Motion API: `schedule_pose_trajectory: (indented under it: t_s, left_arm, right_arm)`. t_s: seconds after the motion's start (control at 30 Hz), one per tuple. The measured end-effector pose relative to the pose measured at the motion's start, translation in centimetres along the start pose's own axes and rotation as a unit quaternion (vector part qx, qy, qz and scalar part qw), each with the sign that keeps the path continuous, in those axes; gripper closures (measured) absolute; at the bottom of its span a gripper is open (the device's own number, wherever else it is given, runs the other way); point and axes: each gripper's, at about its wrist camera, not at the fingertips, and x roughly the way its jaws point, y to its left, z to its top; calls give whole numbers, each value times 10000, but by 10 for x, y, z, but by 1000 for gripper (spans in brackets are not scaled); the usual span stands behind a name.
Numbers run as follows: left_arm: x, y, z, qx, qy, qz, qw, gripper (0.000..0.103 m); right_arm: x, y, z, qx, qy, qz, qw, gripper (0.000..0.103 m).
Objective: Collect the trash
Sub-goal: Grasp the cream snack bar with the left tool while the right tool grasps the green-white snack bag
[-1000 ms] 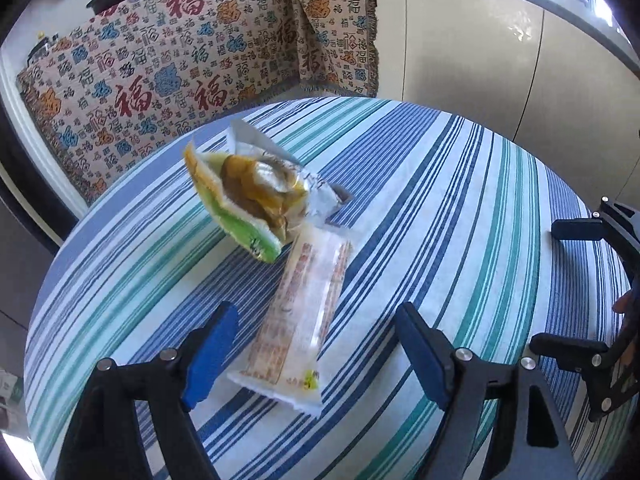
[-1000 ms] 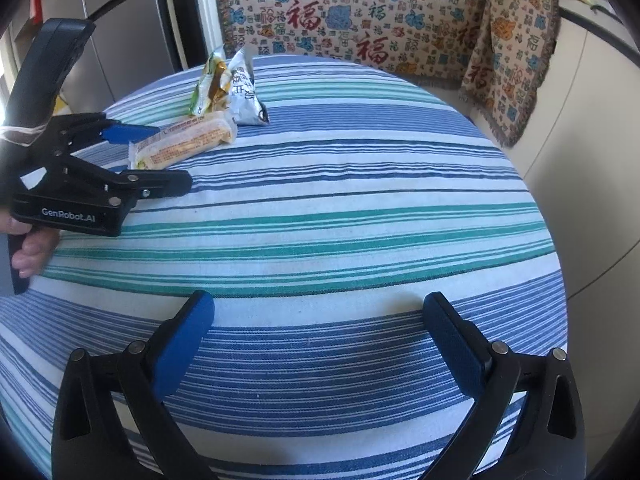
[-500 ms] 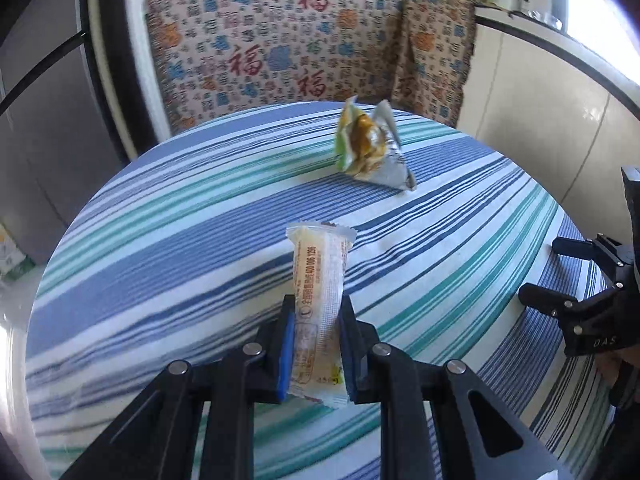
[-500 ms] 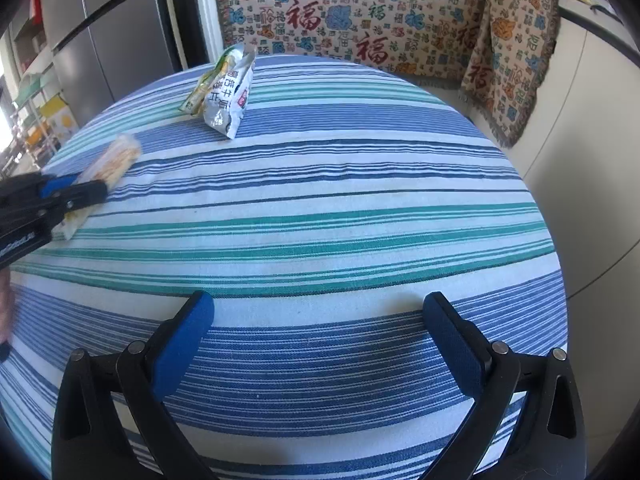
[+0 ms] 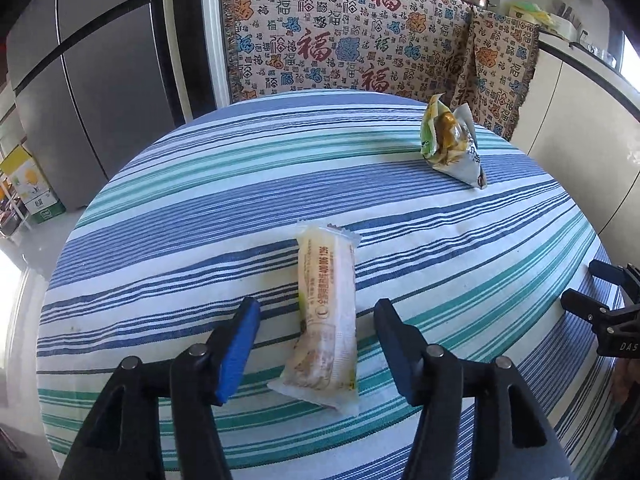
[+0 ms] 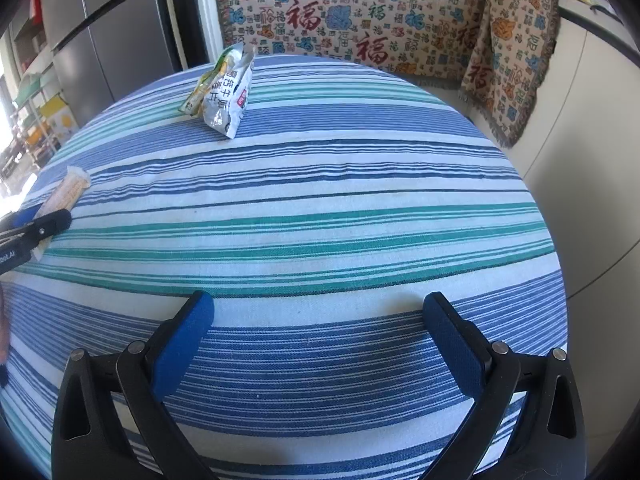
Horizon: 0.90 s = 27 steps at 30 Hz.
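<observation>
A long white snack wrapper (image 5: 326, 320) lies on the striped tablecloth (image 5: 200, 208) near the table's left edge, between the spread fingers of my left gripper (image 5: 316, 344), which is open and not touching it. It also shows in the right wrist view (image 6: 66, 194). A crumpled green and silver snack bag (image 5: 450, 144) stands at the far side of the table; it also shows in the right wrist view (image 6: 224, 92). My right gripper (image 6: 316, 344) is open and empty, low over the near side of the table.
A patterned fabric-covered bench back (image 5: 340, 36) runs behind the table. A grey refrigerator (image 5: 92, 80) stands to the left, with a cardboard box (image 5: 30, 184) on the floor. A white wall (image 6: 592, 160) is on the right.
My left gripper closed on the long wrapper, carried it toward the table's left side away from the snack bag, then opened and let it go. The right gripper has not moved.
</observation>
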Motion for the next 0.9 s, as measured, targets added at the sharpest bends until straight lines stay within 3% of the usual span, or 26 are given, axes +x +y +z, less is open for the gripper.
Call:
schedule_pose_trajectory:
  t_s: [0.1, 0.3, 0.6, 0.77, 0.83, 0.87, 0.9]
  left_arm:
    - [3, -2, -1, 139, 66, 19, 9999, 27]
    - [5, 0, 0, 134, 65, 6, 9999, 26]
    - [6, 2, 0, 141, 61, 11, 9999, 25]
    - [8, 5, 2, 138, 61, -8, 9999, 24]
    - [9, 5, 2, 131, 61, -8, 9999, 24]
    - [9, 5, 2, 133, 61, -9, 9999, 24]
    - [9, 5, 2, 140, 58, -13, 9999, 24]
  right_arm:
    - [0, 0, 0, -3, 0, 6, 10000, 0]
    - [6, 4, 8, -103, 96, 74, 9999, 0]
    - [67, 50, 91, -544, 296, 507, 9968, 0]
    - [93, 57, 132, 0, 240, 766, 9968, 5]
    - [96, 52, 136, 166, 159, 621, 9978, 19]
    - [95, 50, 137, 157, 84, 591, 9981, 38]
    - [93, 48, 136, 103, 49, 580, 9983, 45]
